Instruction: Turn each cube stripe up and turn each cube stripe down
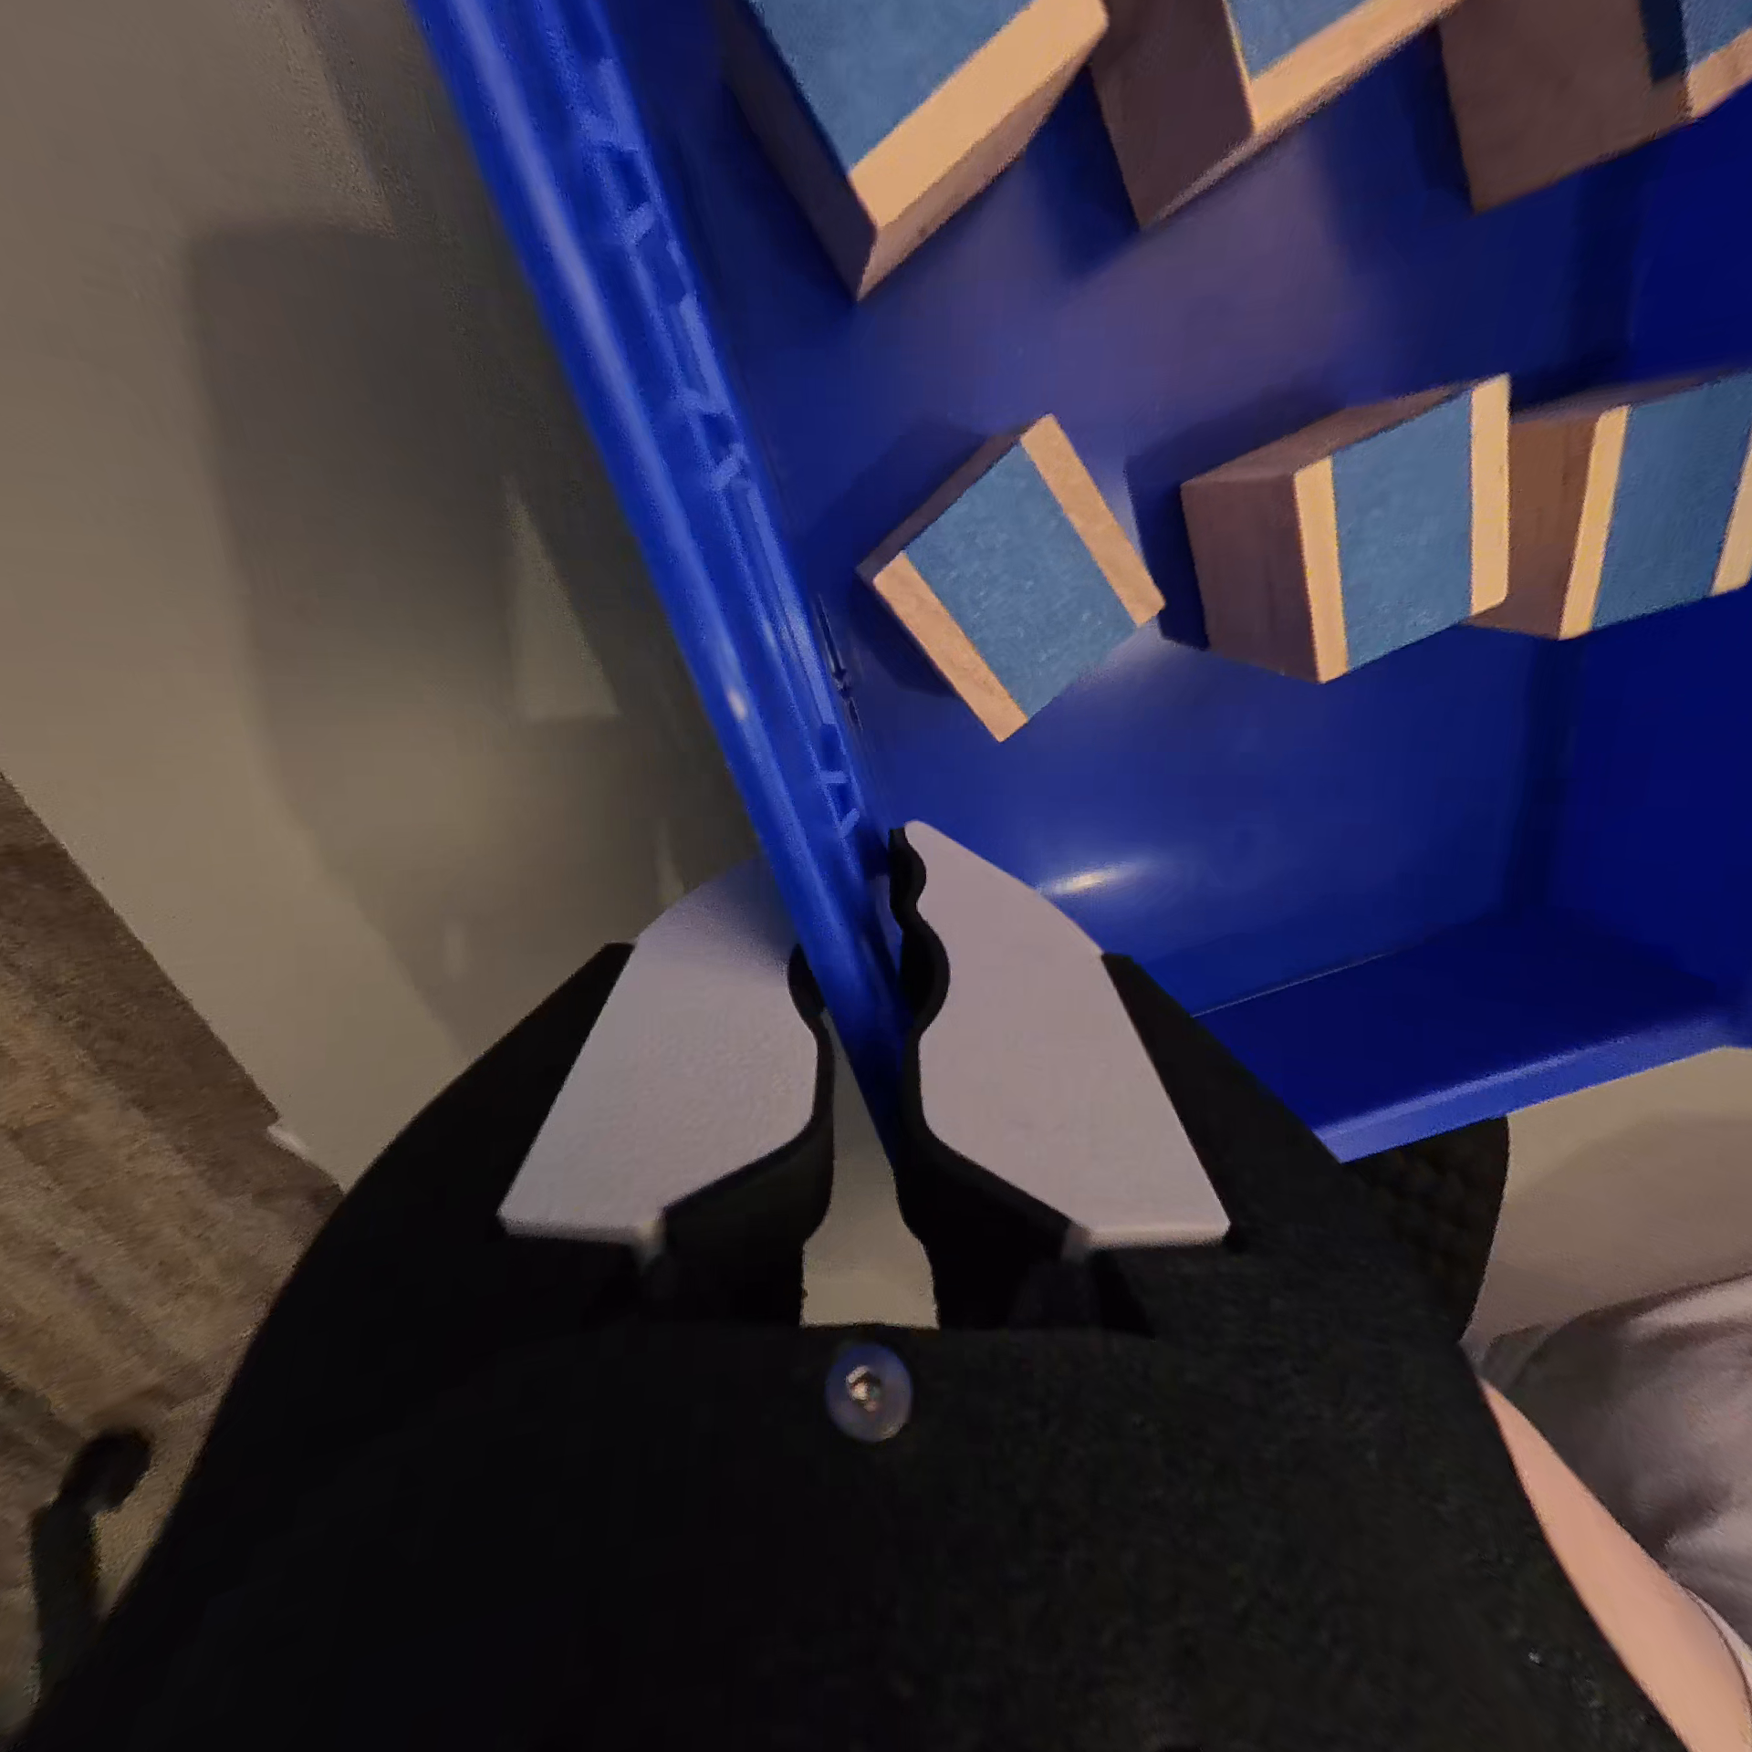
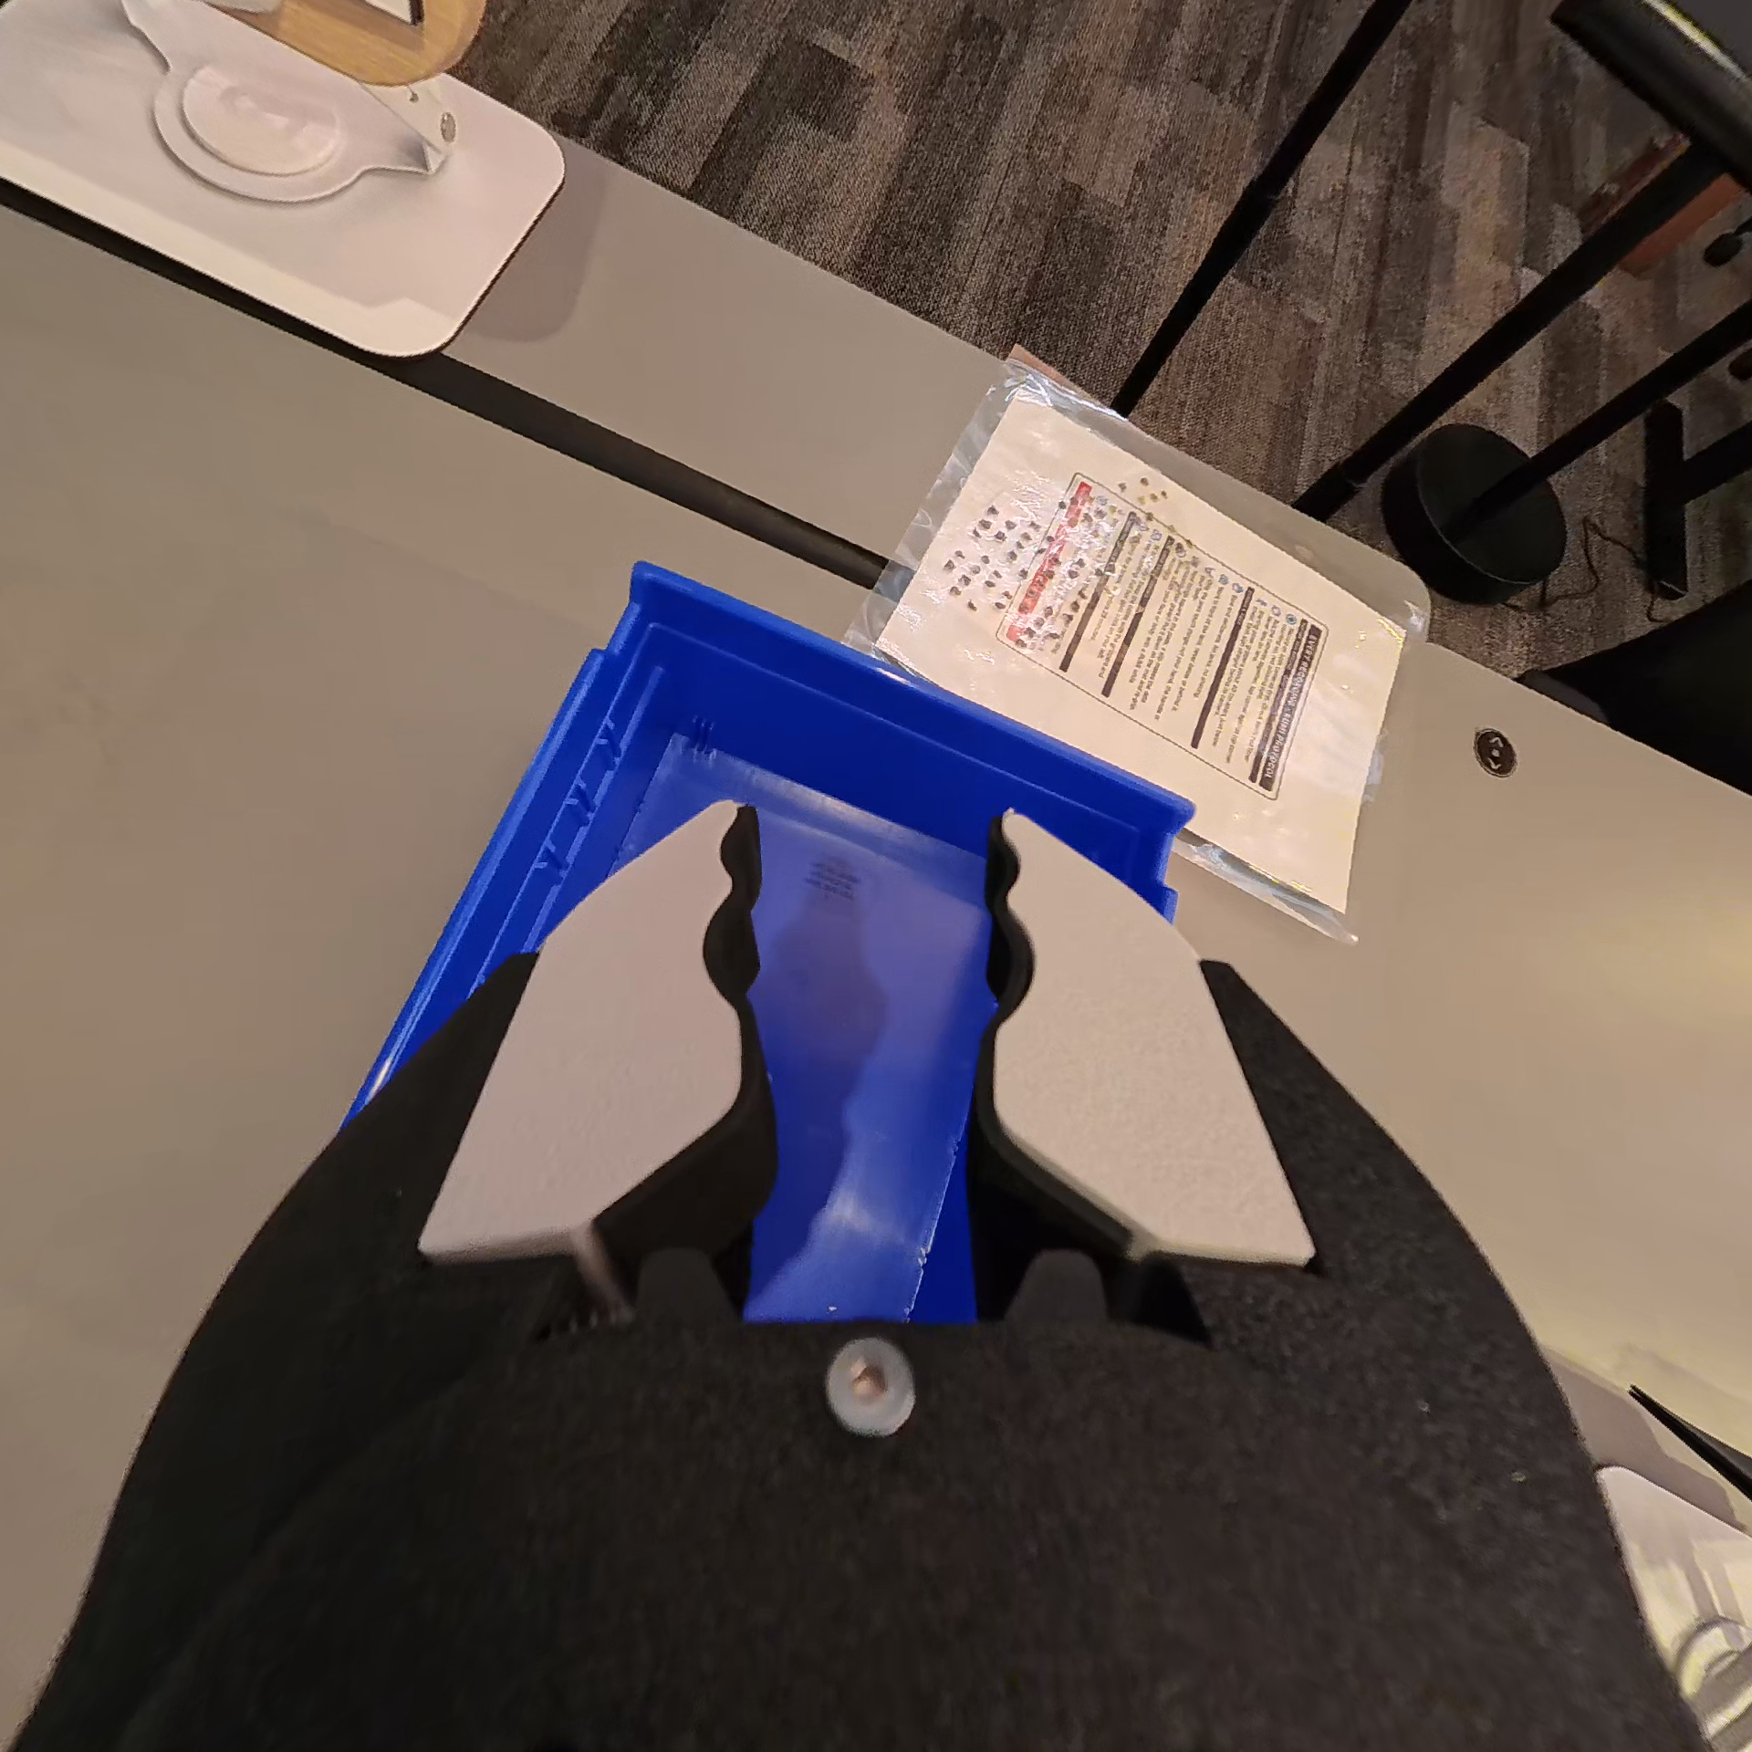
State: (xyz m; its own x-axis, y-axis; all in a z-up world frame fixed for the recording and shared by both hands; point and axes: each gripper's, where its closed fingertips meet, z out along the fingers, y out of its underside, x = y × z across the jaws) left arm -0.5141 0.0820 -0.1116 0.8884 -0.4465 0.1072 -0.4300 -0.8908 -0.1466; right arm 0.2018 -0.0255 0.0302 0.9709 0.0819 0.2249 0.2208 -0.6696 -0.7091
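Observation:
Several wooden cubes lie in a blue plastic bin (image 1: 1185, 834), each with a blue stripe facing up; one is nearest the wall (image 1: 1014, 569), one beside it (image 1: 1365, 531), another farther back (image 1: 910, 104). My left gripper (image 1: 853, 910) is shut on the bin's side wall, one finger inside and one outside. In the right wrist view my right gripper (image 2: 870, 820) is open and empty above one end of the bin (image 2: 853, 720). Only bare bin floor shows between its fingers. No cube shows in that view.
The bin stands on a grey table (image 2: 237, 664). A clear bag with a printed sheet (image 2: 1147, 645) lies just beyond the bin. A white mat with a stand (image 2: 284, 171) sits at the far left. Carpet and black furniture legs (image 2: 1422, 284) lie past the table edge.

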